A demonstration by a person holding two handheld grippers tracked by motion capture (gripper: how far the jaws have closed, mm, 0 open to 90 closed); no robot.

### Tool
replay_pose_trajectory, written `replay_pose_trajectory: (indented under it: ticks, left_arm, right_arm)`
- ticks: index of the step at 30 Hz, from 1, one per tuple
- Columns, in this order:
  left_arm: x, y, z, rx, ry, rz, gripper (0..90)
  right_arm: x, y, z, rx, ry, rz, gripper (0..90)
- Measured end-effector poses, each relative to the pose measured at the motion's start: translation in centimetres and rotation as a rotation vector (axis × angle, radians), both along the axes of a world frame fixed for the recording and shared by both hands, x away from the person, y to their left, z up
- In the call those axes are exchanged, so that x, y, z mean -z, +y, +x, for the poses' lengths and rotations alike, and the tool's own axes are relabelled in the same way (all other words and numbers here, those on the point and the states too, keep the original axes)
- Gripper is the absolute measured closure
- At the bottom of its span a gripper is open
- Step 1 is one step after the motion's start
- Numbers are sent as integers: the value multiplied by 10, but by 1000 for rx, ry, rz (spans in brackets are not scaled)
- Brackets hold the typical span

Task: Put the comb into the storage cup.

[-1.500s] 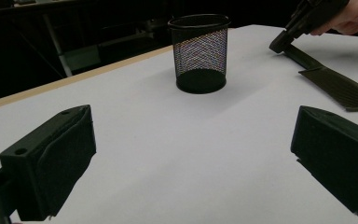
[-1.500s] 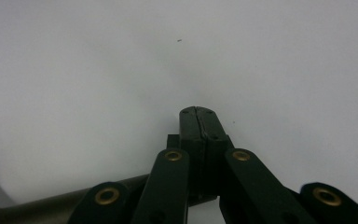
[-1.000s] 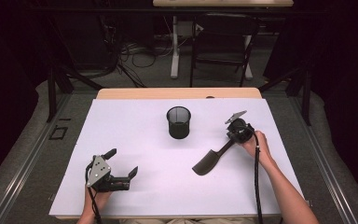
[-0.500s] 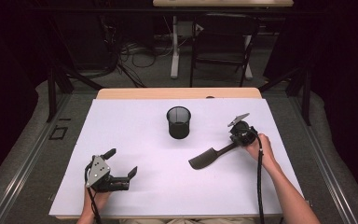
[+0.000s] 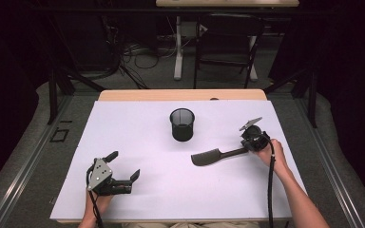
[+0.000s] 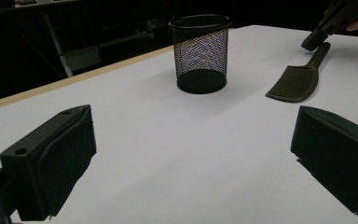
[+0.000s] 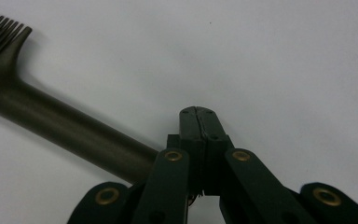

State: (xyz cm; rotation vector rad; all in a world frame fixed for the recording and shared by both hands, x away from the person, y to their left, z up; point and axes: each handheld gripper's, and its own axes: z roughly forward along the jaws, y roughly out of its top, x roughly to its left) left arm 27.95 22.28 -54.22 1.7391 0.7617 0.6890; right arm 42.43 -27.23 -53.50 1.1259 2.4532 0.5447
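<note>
The dark slotted spatula (image 5: 217,155) lies flat on the white desk (image 5: 147,137), right of centre, blade toward the middle. In the right gripper view its blade is cut off at the frame edge and its handle end passes out of sight beside the right gripper (image 7: 199,122), whose jaws are pressed together with nothing visible between them; contact with the handle cannot be determined. The left gripper (image 5: 124,165) rests near the front-left edge, jaws spread wide and empty. A mesh cup (image 5: 182,124) stands upright behind.

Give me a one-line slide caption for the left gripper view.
Open jaws frame a white table with a black mesh cup and a dark spatula.
</note>
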Motion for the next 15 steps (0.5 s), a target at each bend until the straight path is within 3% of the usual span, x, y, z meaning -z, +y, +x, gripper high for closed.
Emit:
replay_pose_trajectory:
  ticks: [15]
  left_arm:
    - [0, -1, 0, 2, 1, 1, 0]
  right_arm:
    - [2, -2, -13, -20, 36, 20, 900]
